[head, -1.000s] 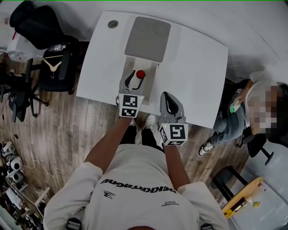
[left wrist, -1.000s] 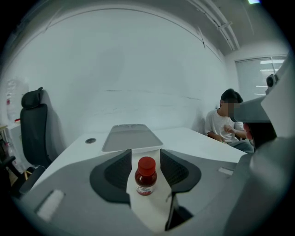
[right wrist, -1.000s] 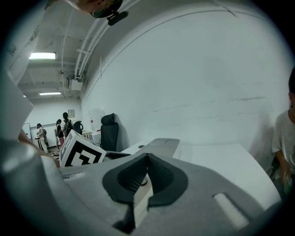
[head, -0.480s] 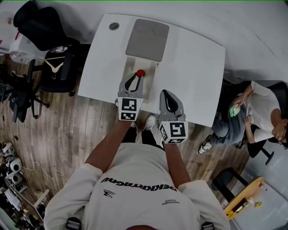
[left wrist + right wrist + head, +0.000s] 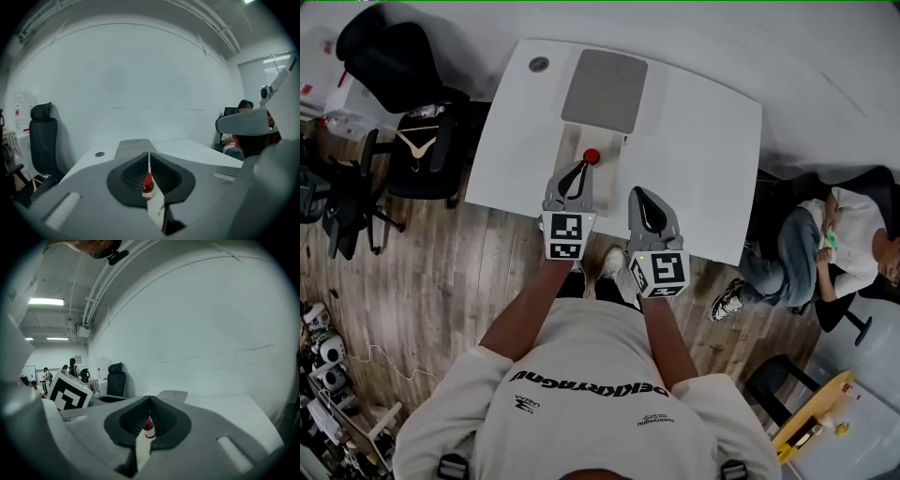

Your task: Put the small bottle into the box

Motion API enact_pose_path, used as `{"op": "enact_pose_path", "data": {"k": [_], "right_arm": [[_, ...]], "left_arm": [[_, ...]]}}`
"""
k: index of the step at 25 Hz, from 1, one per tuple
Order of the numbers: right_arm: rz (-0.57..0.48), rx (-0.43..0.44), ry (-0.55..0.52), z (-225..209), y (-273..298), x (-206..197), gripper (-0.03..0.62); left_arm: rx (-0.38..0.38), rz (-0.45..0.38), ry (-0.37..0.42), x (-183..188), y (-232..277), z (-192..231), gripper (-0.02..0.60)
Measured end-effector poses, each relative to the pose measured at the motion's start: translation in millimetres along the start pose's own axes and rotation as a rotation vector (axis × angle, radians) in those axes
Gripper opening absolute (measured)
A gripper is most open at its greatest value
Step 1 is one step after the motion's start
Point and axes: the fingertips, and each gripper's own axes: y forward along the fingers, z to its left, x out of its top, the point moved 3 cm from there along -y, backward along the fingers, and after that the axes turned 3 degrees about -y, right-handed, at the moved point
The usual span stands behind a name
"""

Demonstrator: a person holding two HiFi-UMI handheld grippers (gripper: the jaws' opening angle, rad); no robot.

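A white surface (image 5: 703, 141) with rounded corners stands on a wooden floor (image 5: 459, 272), close to a plain white wall (image 5: 150, 79). A round grommet (image 5: 539, 64) sits near its 11 o'clock corner. Black chairs (image 5: 380, 52) crowd the floor at 9 to 10 o'clock of the surface, and a person (image 5: 839, 234) sits at 3 o'clock, well apart from the work. A grey box (image 5: 605, 91) lies toward the far edge of the surface at 12 o'clock. A pale panel (image 5: 574, 142) lies against its near side; whether it belongs to the box I cannot tell. The bottle (image 5: 592, 157), red-capped with a white label, is over that panel, near the box at its 6 o'clock. The left claw (image 5: 581, 167) has just been closing and is clamped on the bottle, which shows upright in the slit between its jaws. The right claw (image 5: 641, 195) hangs at 4 o'clock of the left one, over the near edge of the surface, its jaws together and holding nothing; the bottle only shows beyond its slit. In the right gripper view the left claw's marker cube (image 5: 70, 392) blocks the 9 o'clock side.
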Motion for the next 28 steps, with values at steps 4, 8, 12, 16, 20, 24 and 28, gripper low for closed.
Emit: {"op": "enact_pose_path", "data": {"k": [4, 8, 12, 16, 20, 24, 28], "right_arm": [[-0.011, 0.003, 0.005, -0.7, -4.6, 4.4, 0.0], [-0.024, 0.015, 0.004, 2.3, -4.9, 6.4, 0.0], [-0.025, 0.03, 0.004, 4.2, -6.3, 9.3, 0.0], [-0.029, 0.036, -0.003, 5.4, -8.1, 12.3, 0.0], [-0.029, 0.04, -0.003, 7.4, -6.1, 13.5, 0.0], [-0.03, 0.042, -0.012, 11.7, -6.2, 15.4, 0.0], [-0.033, 0.045, -0.023, 14.0, -5.4, 17.5, 0.0]], "left_arm": [[-0.001, -0.012, -0.004, 7.8, -7.2, -4.1, 0.0], [-0.008, -0.022, -0.011, 10.8, -14.7, -4.7, 0.0], [-0.022, -0.033, 0.003, 16.5, -22.8, -10.0, -0.002], [-0.04, -0.04, 0.011, 21.5, -30.9, -16.1, -0.002], [-0.051, -0.042, 0.009, 25.0, -35.5, -16.5, -0.002], [-0.062, -0.055, 0.013, 31.6, -42.3, -17.0, -0.002], [-0.069, -0.071, 0.012, 38.6, -49.4, -19.8, 0.0]]}}
